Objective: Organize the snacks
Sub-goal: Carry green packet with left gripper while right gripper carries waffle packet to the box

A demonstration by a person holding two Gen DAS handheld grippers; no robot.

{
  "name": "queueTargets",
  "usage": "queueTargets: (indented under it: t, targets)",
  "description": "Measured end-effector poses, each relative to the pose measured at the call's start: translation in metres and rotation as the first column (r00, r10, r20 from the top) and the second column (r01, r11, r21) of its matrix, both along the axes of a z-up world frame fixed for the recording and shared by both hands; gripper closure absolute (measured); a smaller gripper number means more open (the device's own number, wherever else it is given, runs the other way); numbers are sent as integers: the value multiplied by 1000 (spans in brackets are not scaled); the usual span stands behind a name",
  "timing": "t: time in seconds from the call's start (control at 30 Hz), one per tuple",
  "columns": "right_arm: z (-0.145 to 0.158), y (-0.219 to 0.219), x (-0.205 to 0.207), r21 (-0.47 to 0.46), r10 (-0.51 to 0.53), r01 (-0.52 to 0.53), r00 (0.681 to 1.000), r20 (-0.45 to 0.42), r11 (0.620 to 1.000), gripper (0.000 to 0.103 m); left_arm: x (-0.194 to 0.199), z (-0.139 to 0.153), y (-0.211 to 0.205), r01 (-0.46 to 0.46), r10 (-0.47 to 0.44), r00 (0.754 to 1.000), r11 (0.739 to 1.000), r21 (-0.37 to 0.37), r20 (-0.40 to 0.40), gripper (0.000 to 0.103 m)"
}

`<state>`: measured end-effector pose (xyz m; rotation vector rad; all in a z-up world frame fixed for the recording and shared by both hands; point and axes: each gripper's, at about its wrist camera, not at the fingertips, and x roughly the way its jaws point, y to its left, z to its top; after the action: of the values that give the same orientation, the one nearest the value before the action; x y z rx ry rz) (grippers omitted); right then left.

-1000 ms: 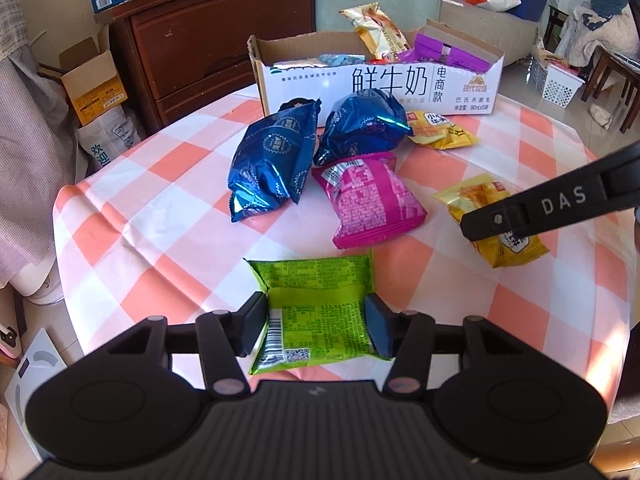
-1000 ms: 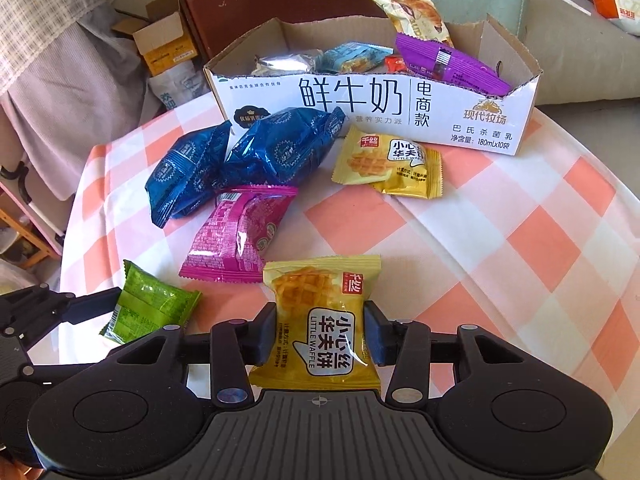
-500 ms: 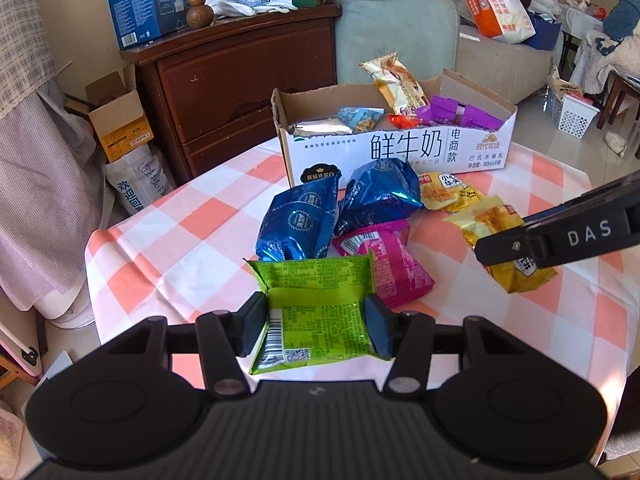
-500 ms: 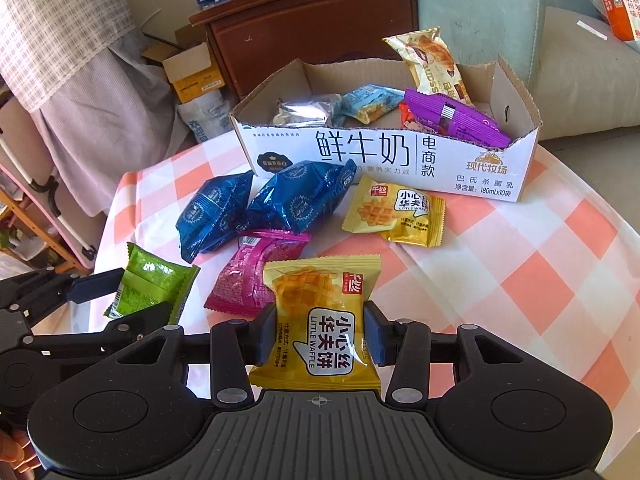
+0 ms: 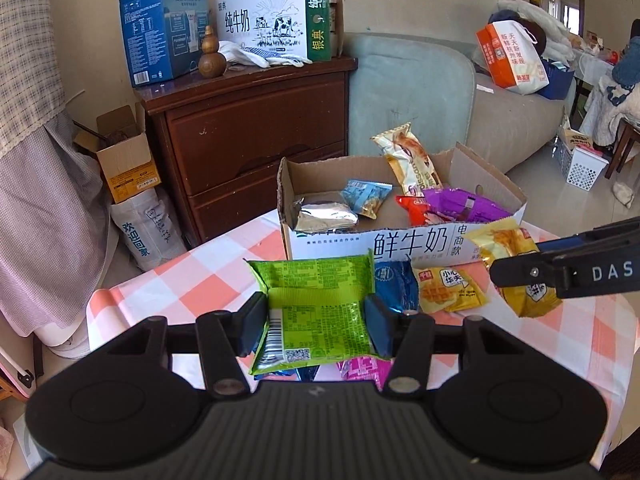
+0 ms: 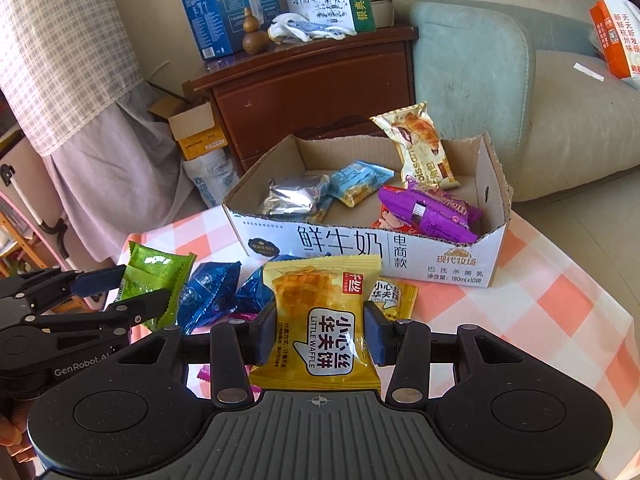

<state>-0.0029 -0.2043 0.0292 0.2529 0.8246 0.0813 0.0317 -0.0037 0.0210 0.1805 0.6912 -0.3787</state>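
Observation:
My left gripper (image 5: 316,322) is shut on a green snack packet (image 5: 316,304) and holds it above the table, in front of the cardboard box (image 5: 400,246). My right gripper (image 6: 320,336) is shut on a yellow waffle packet (image 6: 324,320), also lifted, in front of the box (image 6: 360,248). The left gripper with the green packet (image 6: 154,280) shows at the left of the right wrist view. The box holds several snacks, among them a silver packet (image 6: 292,198), a purple one (image 6: 428,212) and a croissant packet (image 6: 420,148).
On the checked tablecloth (image 6: 540,280) lie blue packets (image 6: 212,296), a second yellow waffle packet (image 5: 448,290) and a pink packet (image 5: 360,368). A brown dresser (image 5: 256,140) and a sofa (image 6: 540,100) stand behind the table.
Both grippers have risen and moved toward the box with their packets. The box's inside now shows from above in both views.

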Motion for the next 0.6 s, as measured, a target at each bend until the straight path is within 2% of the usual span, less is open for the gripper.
queueTargets:
  t: [0.13, 0.4, 0.6]
  targets:
    - [7, -11, 8, -13, -17, 18, 999, 51, 1000, 60, 17, 7, -12, -11, 11, 1000, 1000, -14, 22, 51]
    - [12, -35, 31, 29, -65, 62, 991, 117, 998, 60, 54, 13, -33, -34, 36, 999, 997, -66, 29, 51]
    - [12, -41, 48, 10, -48, 47, 986, 158, 999, 59, 78, 7, -46, -44, 45, 998, 999, -27, 41, 50]
